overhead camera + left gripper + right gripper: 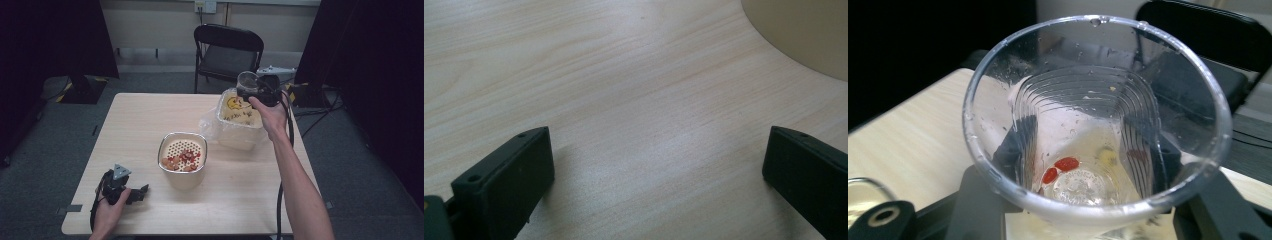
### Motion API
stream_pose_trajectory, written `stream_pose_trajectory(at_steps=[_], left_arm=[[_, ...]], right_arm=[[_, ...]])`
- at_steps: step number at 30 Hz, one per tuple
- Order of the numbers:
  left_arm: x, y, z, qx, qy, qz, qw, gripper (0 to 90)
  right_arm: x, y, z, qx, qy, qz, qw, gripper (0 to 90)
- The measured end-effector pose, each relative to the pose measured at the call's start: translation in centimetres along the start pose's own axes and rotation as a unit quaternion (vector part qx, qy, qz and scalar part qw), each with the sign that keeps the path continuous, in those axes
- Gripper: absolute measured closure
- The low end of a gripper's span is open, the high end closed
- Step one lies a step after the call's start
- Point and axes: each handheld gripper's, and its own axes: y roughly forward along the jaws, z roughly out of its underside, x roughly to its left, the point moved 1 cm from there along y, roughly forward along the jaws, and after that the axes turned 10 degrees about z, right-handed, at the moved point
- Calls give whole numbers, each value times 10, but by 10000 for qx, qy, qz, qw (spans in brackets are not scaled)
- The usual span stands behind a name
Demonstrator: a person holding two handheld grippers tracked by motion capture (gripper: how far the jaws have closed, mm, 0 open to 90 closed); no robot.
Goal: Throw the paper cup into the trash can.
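Right tongs (pixel 252 91) lift a clear plastic cup (pixel 247 81) over a bag-lined white tub (pixel 239 125).
The cup, clamped between the jaws, keeps two red berries (pixel 1060 169) at its bottom. Left tongs (pixel 141 192) rest spread wide and empty on the counter (pixel 140 125), near a metal strainer pot (pixel 182 159) holding red pieces.

The high view looks forward and down over the whole desk (pixel 150 125). The left gripper view sits close above its wood beside the cream strainer pot (pixel 182 160). The right gripper view peers into a clear plastic cup (pixel 1095 125), the desk behind it.
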Motion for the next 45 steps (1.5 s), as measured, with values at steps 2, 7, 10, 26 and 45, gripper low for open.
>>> stream_pose_trajectory(at_steps=[2,7,10,26,45], left_arm=[[0,0,0,1,1,-3,10000,0],[0,0,0,1,2,0,10000,0],[0,0,0,1,2,0,10000,0],[0,0,0,1,4,2,10000,0],[0,0,0,0,4,0,10000,0]], right_arm=[[-5,5,1,78,17,108,9999,495],[-16,21,7,227,112,242,9994,489],[-18,30,10,310,109,314,9990,478],[-16,38,14,435,224,391,9980,139],[-7,-3,37,292,165,39,9994,174]])
